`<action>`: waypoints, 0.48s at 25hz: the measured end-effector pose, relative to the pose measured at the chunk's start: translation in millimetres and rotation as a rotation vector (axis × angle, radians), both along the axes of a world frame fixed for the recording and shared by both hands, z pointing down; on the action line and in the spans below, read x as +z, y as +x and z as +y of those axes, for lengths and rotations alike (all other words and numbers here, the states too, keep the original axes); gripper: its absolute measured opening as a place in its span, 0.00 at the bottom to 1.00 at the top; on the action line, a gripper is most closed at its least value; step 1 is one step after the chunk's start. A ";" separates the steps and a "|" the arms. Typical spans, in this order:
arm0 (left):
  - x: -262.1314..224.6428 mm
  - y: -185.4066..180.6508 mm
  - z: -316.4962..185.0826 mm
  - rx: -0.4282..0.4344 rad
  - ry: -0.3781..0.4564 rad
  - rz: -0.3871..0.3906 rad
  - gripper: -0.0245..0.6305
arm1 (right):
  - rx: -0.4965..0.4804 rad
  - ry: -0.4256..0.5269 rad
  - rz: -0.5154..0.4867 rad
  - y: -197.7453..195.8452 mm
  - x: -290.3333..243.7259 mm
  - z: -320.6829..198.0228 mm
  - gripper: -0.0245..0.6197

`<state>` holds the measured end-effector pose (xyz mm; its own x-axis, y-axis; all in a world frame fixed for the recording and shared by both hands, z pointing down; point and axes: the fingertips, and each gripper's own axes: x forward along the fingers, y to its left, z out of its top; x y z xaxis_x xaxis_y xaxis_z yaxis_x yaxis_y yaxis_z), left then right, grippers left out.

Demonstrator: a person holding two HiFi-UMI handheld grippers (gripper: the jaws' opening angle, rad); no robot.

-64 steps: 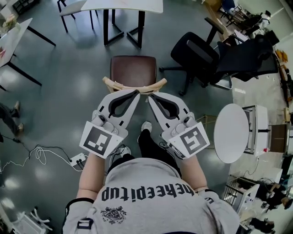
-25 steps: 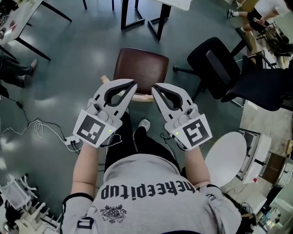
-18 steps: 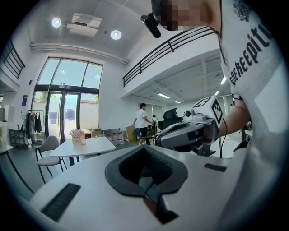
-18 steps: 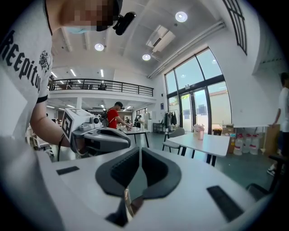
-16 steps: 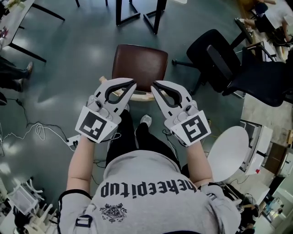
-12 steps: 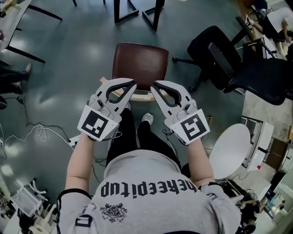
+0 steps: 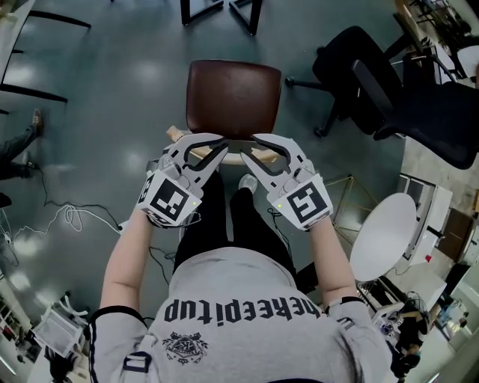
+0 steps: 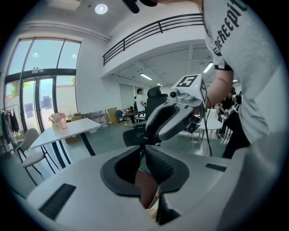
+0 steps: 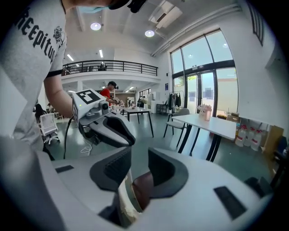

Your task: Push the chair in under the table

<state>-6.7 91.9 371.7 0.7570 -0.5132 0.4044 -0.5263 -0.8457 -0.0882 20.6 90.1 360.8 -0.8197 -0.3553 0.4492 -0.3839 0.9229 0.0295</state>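
The left gripper (image 8: 143, 150) has its dark ribbed jaws drawn in until the tips meet, with nothing pinched between them. Through the loop below those tips show a patch of brown seat and a sliver of pale wood. The right gripper (image 9: 139, 164) has just been opening. Its jaws now stand moderately apart, and the pale wood and brown seat show low in the gap near the jaws' base, with neither pad pressing on them.

From the head view, both grippers, left (image 7: 223, 144) and right (image 7: 258, 140), lie with their tips turned toward each other at the pale curved wooden backrest (image 7: 174, 134) of the chair with the brown padded seat (image 7: 234, 97). One end of the backrest pokes out just outside the left jaws. The seat lies directly beyond both sets of jaws.

Past the seat's far edge, apart from it across bare grey floor, stand the dark legs of the table (image 7: 253, 15). A black wheeled office chair (image 7: 352, 71) is off beyond the right jaws. A round white table top (image 7: 383, 236) sits behind and outside the right gripper. A loose white cable (image 7: 67, 218) trails on the floor outside the left one.
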 end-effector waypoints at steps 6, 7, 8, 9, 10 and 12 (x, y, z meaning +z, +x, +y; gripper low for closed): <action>43.3 -0.4 8.6 0.083 -0.068 -0.085 0.19 | -0.029 -0.063 0.061 -4.0 40.5 9.8 0.25; 50.1 -0.3 10.2 0.096 -0.076 -0.102 0.20 | -0.035 -0.071 0.072 -4.3 47.2 11.4 0.25; 56.9 -0.2 11.9 0.107 -0.083 -0.120 0.22 | -0.041 -0.077 0.085 -4.6 53.7 13.1 0.25; 63.7 -0.1 14.0 0.120 -0.088 -0.141 0.22 | -0.047 -0.083 0.097 -4.8 60.0 14.9 0.26; 70.7 0.1 16.3 0.133 -0.093 -0.163 0.23 | -0.052 -0.089 0.109 -4.7 66.0 16.6 0.26; 84.5 0.6 21.1 0.160 -0.100 -0.208 0.25 | -0.058 -0.101 0.129 -4.5 77.6 19.1 0.27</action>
<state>-6.1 112.9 456.1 0.7204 -0.3436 0.6024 -0.3646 -0.9266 -0.0925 16.1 109.1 438.4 -0.7709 -0.2569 0.5829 -0.3291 0.9441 -0.0191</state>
